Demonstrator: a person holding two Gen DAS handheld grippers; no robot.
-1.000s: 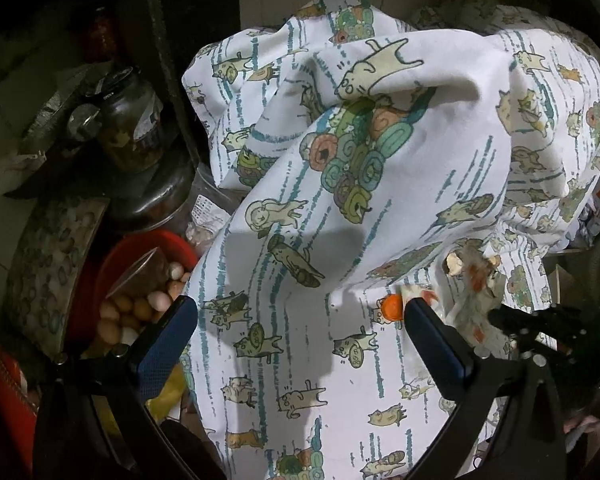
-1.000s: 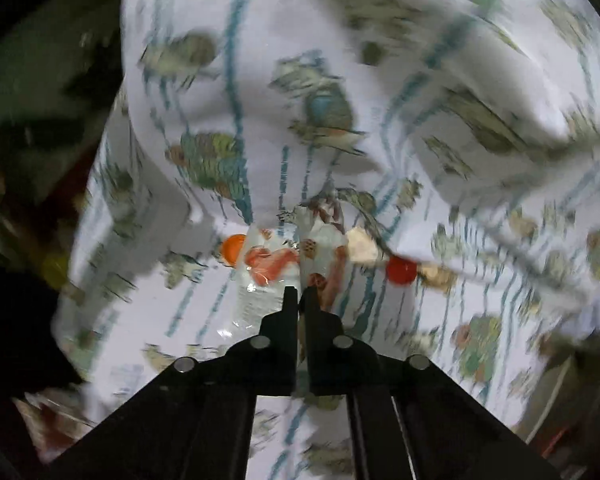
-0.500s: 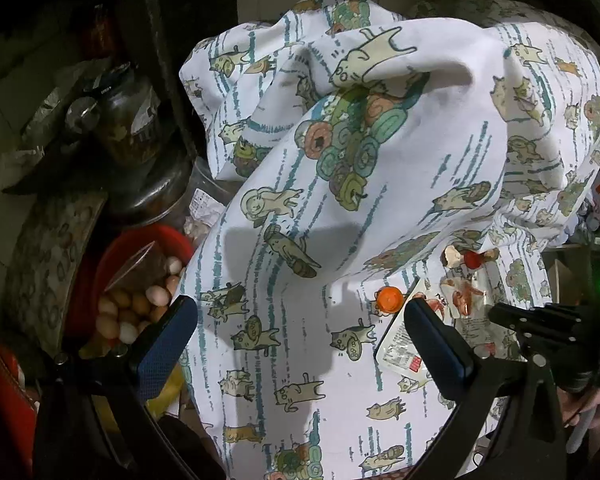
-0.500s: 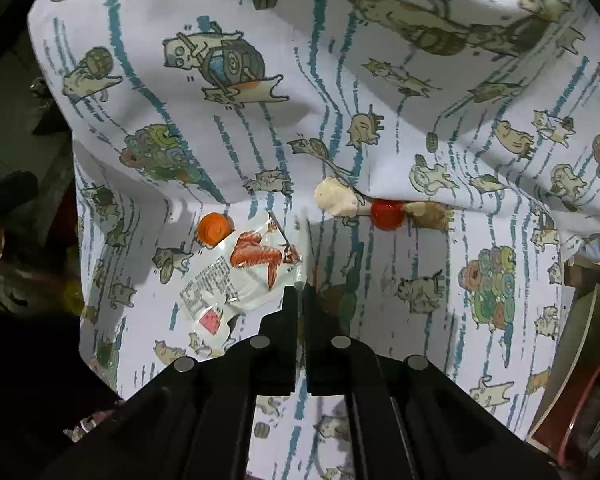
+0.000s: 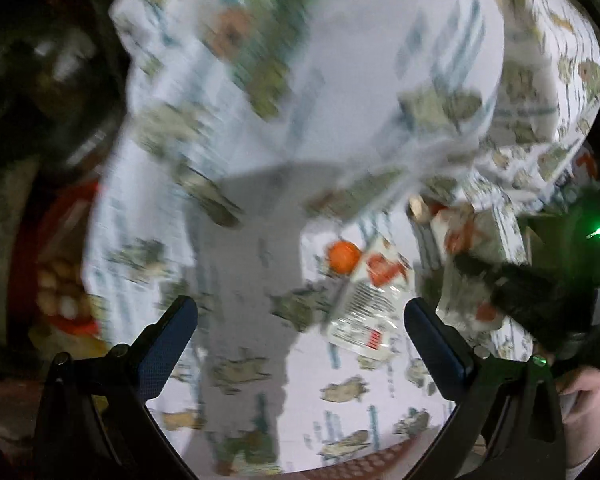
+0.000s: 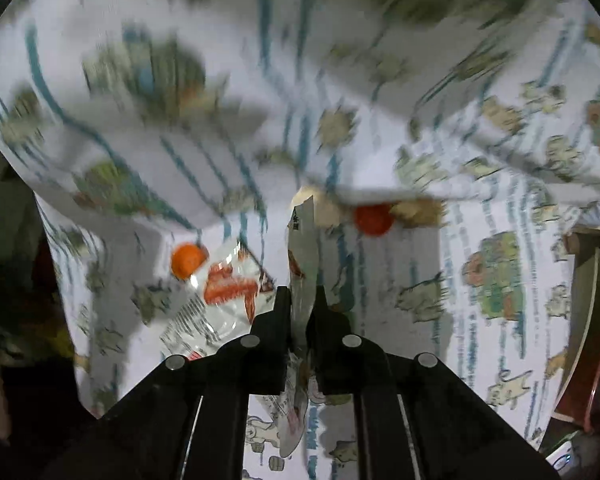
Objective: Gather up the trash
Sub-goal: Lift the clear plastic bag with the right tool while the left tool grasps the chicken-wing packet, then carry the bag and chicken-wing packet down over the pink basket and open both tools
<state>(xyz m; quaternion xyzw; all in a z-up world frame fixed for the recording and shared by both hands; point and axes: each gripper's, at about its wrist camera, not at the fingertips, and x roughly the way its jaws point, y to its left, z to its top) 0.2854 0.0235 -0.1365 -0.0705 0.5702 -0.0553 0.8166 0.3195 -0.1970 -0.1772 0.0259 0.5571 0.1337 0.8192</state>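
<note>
A white cloth printed with cartoon cats (image 5: 260, 280) (image 6: 440, 280) carries the trash. My right gripper (image 6: 300, 300) is shut on a thin plastic wrapper (image 6: 302, 248) held edge-on between its fingers; it also shows in the left wrist view (image 5: 488, 240). A clear snack wrapper with red print (image 6: 220, 300) (image 5: 364, 304) lies flat on the cloth, an orange cap (image 6: 188, 260) (image 5: 343, 255) beside it. A red cap (image 6: 374, 220) and pale scraps (image 6: 416, 210) lie under a cloth fold. My left gripper (image 5: 300, 320) is open and empty, left of the flat wrapper.
A red bowl of eggs (image 5: 60, 292) sits left of the cloth, with dark jars (image 5: 40, 80) behind it. A wooden board edge (image 6: 588, 280) stands at the right. The right gripper body (image 5: 540, 292) and a hand are at the left view's right edge.
The right gripper has lifted a thin wrapper off the cloth and tilted. Both views are now motion-blurred. The left gripper has moved closer to the flat wrapper and orange cap.
</note>
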